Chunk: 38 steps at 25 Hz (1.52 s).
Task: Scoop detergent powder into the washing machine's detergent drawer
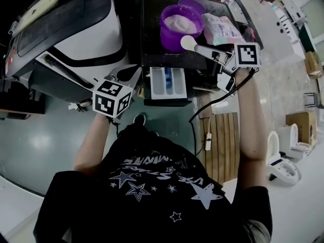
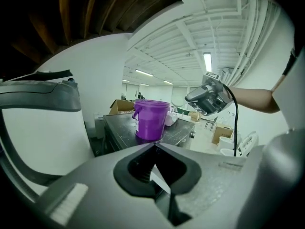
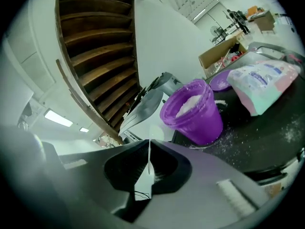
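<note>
A purple tub [image 1: 174, 23] of white powder stands on the dark top of the washing machine [image 1: 152, 44], with its lid [image 1: 192, 5] behind it and a detergent bag [image 1: 223, 29] to its right. Below, the white detergent drawer [image 1: 156, 82] is pulled open. My right gripper [image 1: 203, 48] is shut on the handle of a white scoop [image 1: 188, 43], whose bowl hangs at the tub's front right rim. From the right gripper view the tub [image 3: 193, 111] sits just ahead of the jaws [image 3: 149, 142]. My left gripper [image 1: 125, 76] is shut and holds nothing, left of the drawer; its own view shows the tub [image 2: 151, 119].
A second white and grey machine [image 1: 76, 29] with a dark lid stands at the left. Spilt powder [image 3: 224, 137] dusts the washer top. A wooden slatted platform [image 1: 225, 146] and a hanging cable [image 1: 208, 140] are at the right, a toilet [image 1: 283, 156] farther right.
</note>
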### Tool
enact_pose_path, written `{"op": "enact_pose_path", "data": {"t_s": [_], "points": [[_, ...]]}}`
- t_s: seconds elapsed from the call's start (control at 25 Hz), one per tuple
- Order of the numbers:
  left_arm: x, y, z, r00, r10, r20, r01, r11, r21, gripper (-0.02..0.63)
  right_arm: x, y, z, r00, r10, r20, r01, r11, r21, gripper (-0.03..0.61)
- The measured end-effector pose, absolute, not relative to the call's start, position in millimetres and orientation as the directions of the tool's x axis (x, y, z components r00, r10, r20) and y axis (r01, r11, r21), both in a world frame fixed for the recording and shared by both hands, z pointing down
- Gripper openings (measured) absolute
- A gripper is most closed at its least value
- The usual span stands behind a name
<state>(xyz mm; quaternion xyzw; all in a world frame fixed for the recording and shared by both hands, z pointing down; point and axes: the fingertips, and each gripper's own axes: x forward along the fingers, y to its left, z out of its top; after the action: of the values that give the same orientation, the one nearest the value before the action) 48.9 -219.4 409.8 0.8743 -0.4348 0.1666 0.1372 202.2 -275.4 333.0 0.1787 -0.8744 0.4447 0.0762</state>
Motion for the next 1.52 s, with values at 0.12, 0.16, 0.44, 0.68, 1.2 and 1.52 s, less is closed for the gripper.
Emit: {"op": "enact_pose_path", "data": {"t_s": [0.12, 0.16, 0.44, 0.68, 1.2, 1.52], "points": [[49.3, -201.7, 418.8, 0.55, -0.716, 0.43, -0.817, -0.569, 0.096, 0.001, 199.9, -253.0, 351.2, -0.937, -0.224, 0.269, -0.348, 0.515, -0.784, 0.032], [49.3, -196.0, 422.0, 0.544, -0.716, 0.437, -0.82, -0.565, 0.095, 0.002, 199.4, -246.6, 358.3, -0.939, -0.217, 0.267, -0.342, 0.51, -0.79, 0.034], [45.6, -164.0, 440.3, 0.511, -0.72, 0.469, -0.842, -0.529, 0.106, 0.001, 195.8, -210.6, 416.0, -0.918, -0.198, 0.343, -0.396, 0.502, -0.769, 0.032], [39.6, -147.8, 453.5, 0.495, -0.713, 0.497, -0.852, -0.512, 0.115, 0.002, 177.7, -195.0, 463.2, -0.886, -0.207, 0.415, -0.462, 0.476, -0.749, 0.032], [15.1, -145.7, 467.4, 0.528, -0.665, 0.528, -0.828, -0.542, 0.145, 0.001, 148.6, -188.2, 516.0, -0.685, -0.276, 0.674, -0.648, 0.653, -0.392, 0.032], [5.5, -147.3, 472.3, 0.563, -0.634, 0.53, -0.801, -0.576, 0.162, 0.002, 141.4, -183.2, 535.4, -0.53, -0.336, 0.779, -0.685, 0.711, -0.16, 0.032]]}}
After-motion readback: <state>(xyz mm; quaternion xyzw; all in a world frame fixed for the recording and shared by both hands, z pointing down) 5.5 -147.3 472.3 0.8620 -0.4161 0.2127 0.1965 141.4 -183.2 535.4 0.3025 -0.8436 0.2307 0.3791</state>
